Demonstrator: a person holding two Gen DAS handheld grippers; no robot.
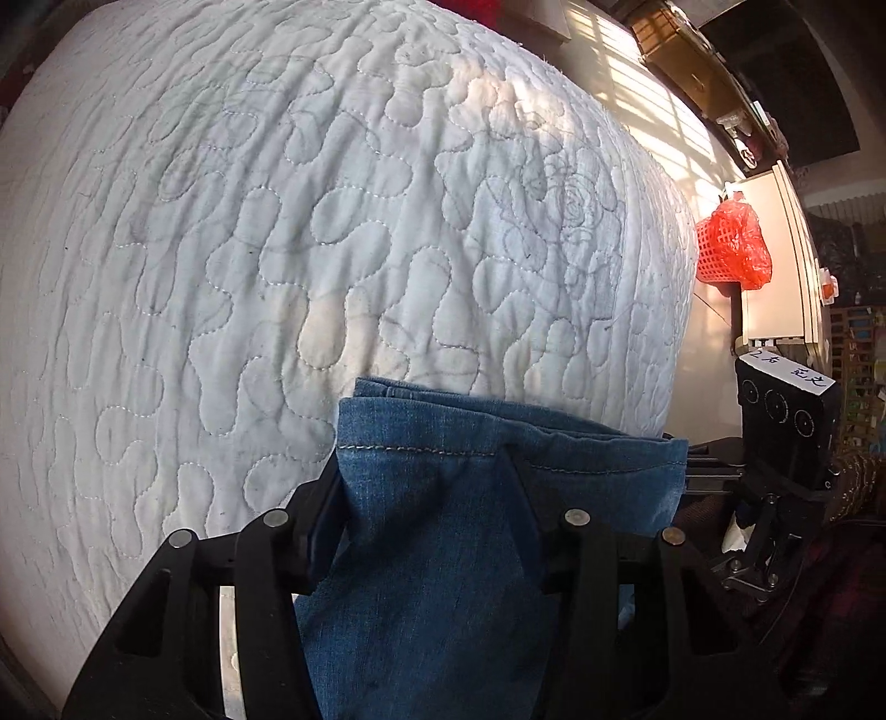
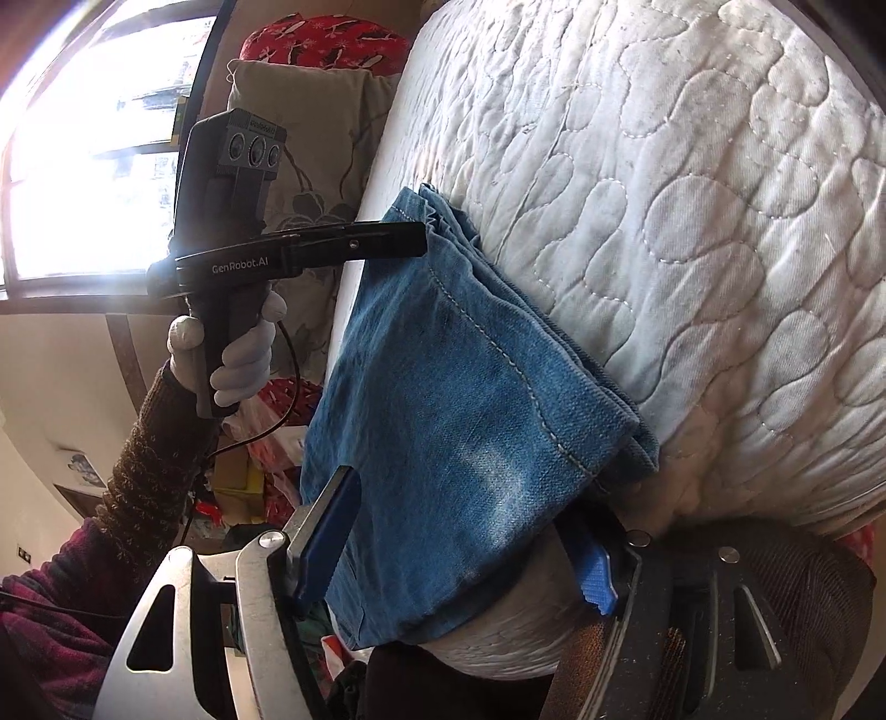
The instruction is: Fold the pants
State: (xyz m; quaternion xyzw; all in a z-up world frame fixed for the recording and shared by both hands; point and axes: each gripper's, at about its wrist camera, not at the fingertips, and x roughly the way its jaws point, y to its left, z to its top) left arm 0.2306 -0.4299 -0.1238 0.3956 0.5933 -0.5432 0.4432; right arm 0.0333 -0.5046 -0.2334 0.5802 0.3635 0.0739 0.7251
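Blue denim pants [image 1: 443,509] hang over the near edge of a bed covered by a white quilt [image 1: 277,249]. The hemmed leg ends lie on the quilt edge. My left gripper [image 1: 429,487] is shut on the pants near the hem; denim covers its fingertips. In the right wrist view the left gripper [image 2: 410,238] clamps the far corner of the pants [image 2: 459,399]. My right gripper [image 2: 470,531] holds the near side of the cloth between its blue pads [image 2: 326,526]; the right-hand pad is partly hidden behind the denim.
A red plastic basket with an orange bag [image 1: 731,249] hangs by a white cabinet [image 1: 775,266] to the right of the bed. A beige pillow [image 2: 310,155] and a red cushion [image 2: 332,41] lie at the bed's head, by a bright window [image 2: 99,155].
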